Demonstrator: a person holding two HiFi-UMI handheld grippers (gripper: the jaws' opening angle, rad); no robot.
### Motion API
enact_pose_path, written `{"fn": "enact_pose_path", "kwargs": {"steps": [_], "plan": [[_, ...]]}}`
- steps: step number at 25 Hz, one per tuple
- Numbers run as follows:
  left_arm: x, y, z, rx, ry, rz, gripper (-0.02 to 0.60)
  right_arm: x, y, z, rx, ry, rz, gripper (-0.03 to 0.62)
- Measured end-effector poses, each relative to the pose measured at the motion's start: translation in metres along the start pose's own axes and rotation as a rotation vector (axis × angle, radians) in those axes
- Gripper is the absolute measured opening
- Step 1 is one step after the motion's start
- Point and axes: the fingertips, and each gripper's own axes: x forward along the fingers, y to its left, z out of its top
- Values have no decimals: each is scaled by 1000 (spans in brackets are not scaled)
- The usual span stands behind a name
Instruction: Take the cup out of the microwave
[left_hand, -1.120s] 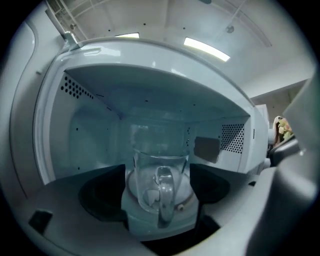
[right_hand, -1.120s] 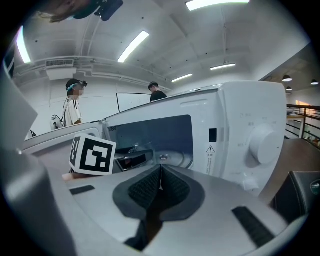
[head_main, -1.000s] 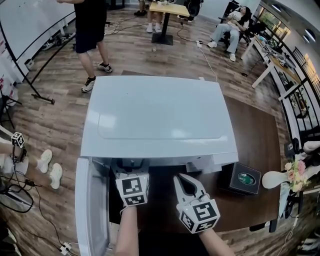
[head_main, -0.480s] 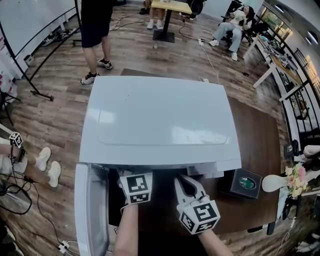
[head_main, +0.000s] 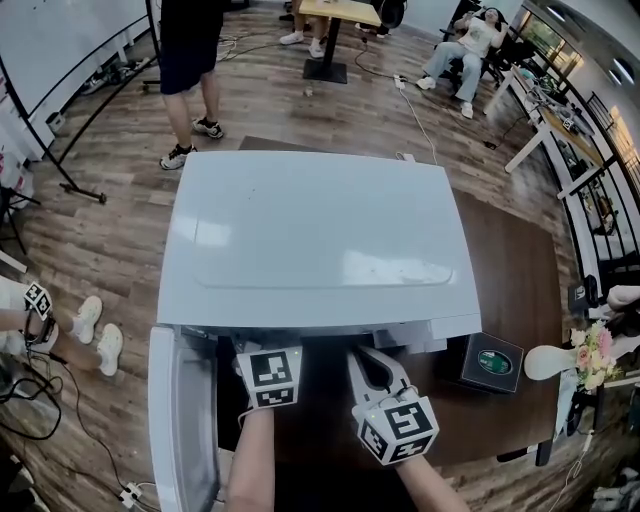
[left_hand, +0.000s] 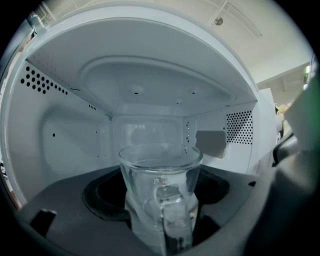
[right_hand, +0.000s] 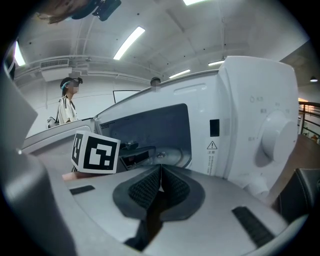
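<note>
Your left gripper (head_main: 262, 352) reaches into the mouth of the microwave (head_main: 310, 230), and its fingers (left_hand: 100, 197) are clenched on the lower body of the cup (left_hand: 160, 175), one on each side. The cup is clear glass, upright, inside the microwave's chamber and about midway between its side walls, with its handle turned back toward your gripper. The microwave's door (head_main: 180, 420) stands swung open at the microwave's left. Your right gripper (head_main: 368, 362) hangs just outside the microwave's front, right of the left gripper and pointing at the opening; its fingers (right_hand: 145, 192) are pressed flat against each other with nothing between them. From the right gripper view you can see the left gripper's marker cube (right_hand: 96, 151) at the mouth of the microwave, the glass turntable (right_hand: 172, 156) on the chamber floor behind it, and the round knob (right_hand: 272, 135) on the panel at the microwave's right. The microwave sits on a dark tabletop (head_main: 510, 290). A small dark box (head_main: 490, 360) with a green round mark lies on the tabletop just right of the microwave's front corner. A person (head_main: 185, 60) stands on the wooden floor beyond the microwave's back.
</note>
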Motion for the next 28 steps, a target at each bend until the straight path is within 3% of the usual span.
{"fn": "enact_pose_path", "kwargs": {"steps": [11, 28], "plan": [[-22, -2, -1, -91, -21, -25, 379, -11, 1, 6, -12, -30, -28, -6], [-84, -35, 17, -113, -31, -47, 379, -57, -4, 8, -4, -62, -16, -6]]}}
